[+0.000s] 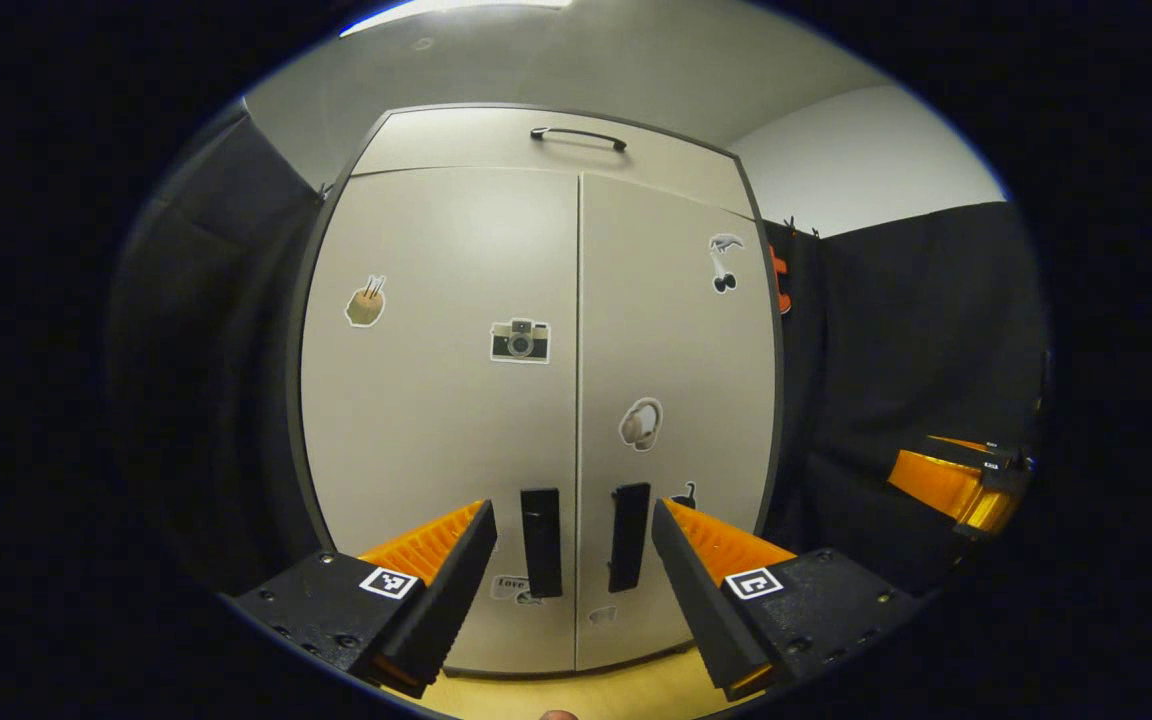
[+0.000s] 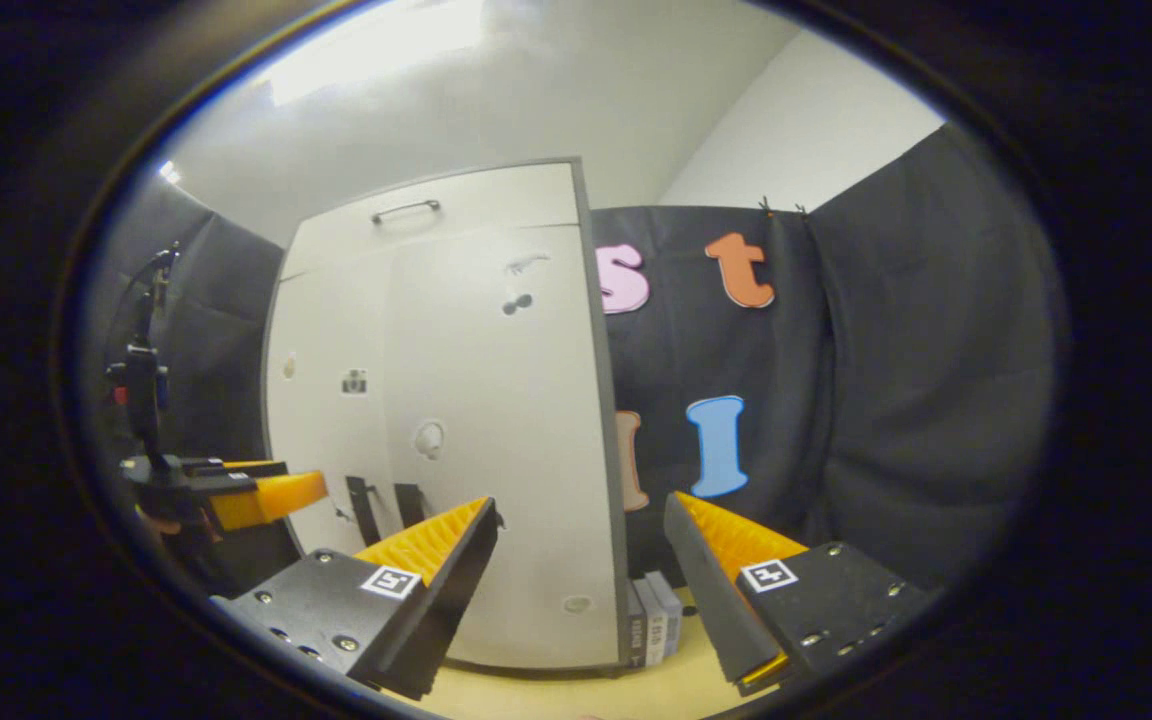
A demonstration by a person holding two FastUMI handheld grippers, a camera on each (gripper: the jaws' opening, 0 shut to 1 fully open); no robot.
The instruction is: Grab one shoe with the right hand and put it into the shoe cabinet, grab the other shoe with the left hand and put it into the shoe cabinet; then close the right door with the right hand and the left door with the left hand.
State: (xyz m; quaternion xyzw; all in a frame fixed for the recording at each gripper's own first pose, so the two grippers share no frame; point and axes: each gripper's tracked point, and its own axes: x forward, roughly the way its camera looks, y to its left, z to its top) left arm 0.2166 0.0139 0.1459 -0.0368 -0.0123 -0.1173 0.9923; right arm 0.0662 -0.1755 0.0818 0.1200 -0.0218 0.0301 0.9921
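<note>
The light grey shoe cabinet (image 1: 456,400) stands straight ahead in the left gripper view with both doors shut; the left door handle (image 1: 541,542) and the right door handle (image 1: 629,536) hang side by side at the seam. My left gripper (image 1: 576,560) is open just in front of those handles, holding nothing. In the right gripper view the cabinet (image 2: 496,420) sits to the left, doors shut, and my right gripper (image 2: 581,560) is open and empty near its right edge. The left gripper (image 2: 236,495) appears at the far left there. Both shoes are hidden.
Stickers dot the cabinet doors, and a top drawer with a bar handle (image 1: 578,137) sits above them. A few small boxes (image 2: 654,618) stand on the wooden floor (image 2: 556,690) by the cabinet's right side. Black cloth walls close in both sides.
</note>
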